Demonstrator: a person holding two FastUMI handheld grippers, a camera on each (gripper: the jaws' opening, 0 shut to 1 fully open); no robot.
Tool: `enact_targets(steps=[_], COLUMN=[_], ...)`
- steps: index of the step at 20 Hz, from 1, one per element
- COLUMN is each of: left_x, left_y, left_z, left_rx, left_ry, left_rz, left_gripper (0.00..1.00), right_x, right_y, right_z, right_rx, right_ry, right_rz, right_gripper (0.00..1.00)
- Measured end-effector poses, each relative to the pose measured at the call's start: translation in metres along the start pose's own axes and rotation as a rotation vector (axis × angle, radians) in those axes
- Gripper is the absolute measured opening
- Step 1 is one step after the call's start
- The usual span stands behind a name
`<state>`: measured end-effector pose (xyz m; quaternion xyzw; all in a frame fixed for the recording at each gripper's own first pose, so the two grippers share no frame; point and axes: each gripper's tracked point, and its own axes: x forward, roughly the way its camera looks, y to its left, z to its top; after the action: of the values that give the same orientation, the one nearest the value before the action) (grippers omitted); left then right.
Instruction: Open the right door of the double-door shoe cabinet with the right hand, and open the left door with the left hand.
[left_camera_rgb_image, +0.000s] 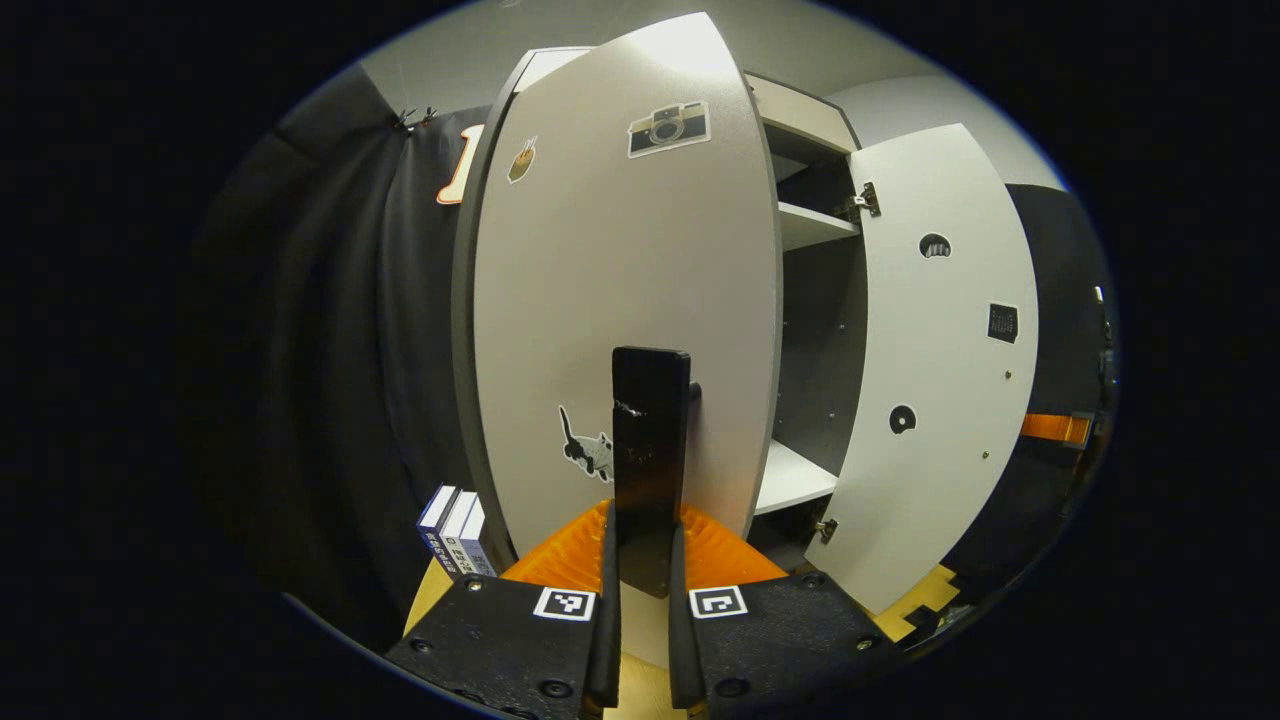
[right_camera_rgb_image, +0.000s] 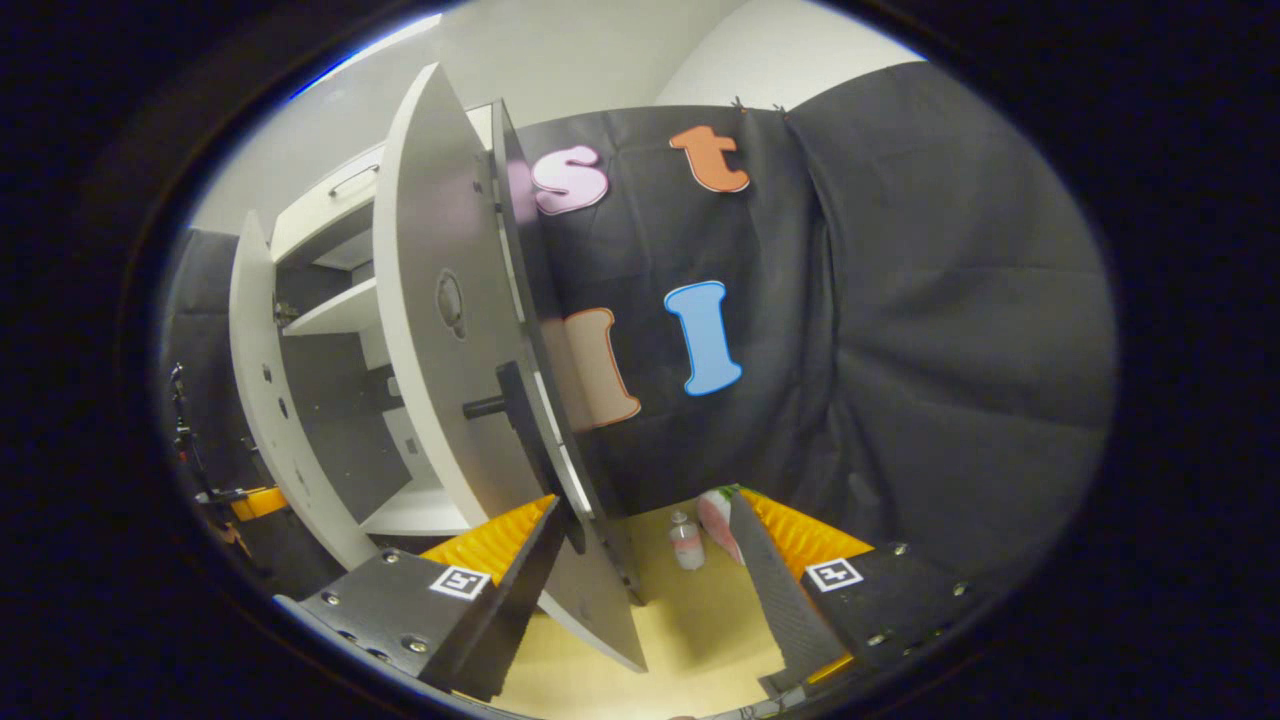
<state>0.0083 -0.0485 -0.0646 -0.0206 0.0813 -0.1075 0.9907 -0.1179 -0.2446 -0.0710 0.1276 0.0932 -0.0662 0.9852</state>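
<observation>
Gripping the left door's handle, the left claw seems clamped; right claw spread beside the right door

The left gripper points straight ahead, its 2 fingers standing close together and nearly parallel, each pressed against a side of the left door's handle, which rises upright between them. The right gripper has its 2 fingers spread wide apart in a V, gripping nothing; its left finger lies just beside the edge of the right door, while its right finger stands free.
</observation>
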Motion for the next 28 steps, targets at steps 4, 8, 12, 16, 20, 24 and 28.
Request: enact_targets(steps=[4, 8, 12, 16, 20, 24, 28], left_x=[-0.003, -0.011, -0.019, -0.028, -0.039, -0.046, -0.051], left_y=[0.005, 0.015, 0.025, 0.040, 0.062, 0.080, 0.101], left_z=[0.000, -0.001, -0.002, -0.003, -0.004, -0.004, -0.006], left_rx=[-0.011, -0.003, 0.003, -0.007, 0.019, 0.014, 0.014], left_ry=[-0.002, -0.002, 0.001, -0.002, 0.005, 0.002, -0.003], left_rz=[0.012, 0.029, 0.050, 0.091, 0.145, 0.175, 0.218], left_gripper=[0.20, 0.20, 0.20, 0.17, 0.10, 0.08, 0.05], right_x=[0.005, 0.008, 0.011, 0.011, 0.010, 0.009, 0.008], right_y=[-0.003, -0.002, 0.000, 0.003, 0.007, 0.011, 0.017], right_z=[-0.004, -0.006, -0.011, -0.017, -0.018, -0.023, -0.026], right_rx=[0.005, 0.000, 0.005, 0.009, 0.012, 0.024, 0.012], right_ry=[0.012, 0.021, 0.029, 0.043, 0.041, 0.045, 0.053], right_rz=[0.003, 0.012, 0.015, 0.023, 0.029, 0.041, 0.043], right_gripper=[0.99, 0.94, 0.99, 0.99, 0.99, 0.99, 0.99])
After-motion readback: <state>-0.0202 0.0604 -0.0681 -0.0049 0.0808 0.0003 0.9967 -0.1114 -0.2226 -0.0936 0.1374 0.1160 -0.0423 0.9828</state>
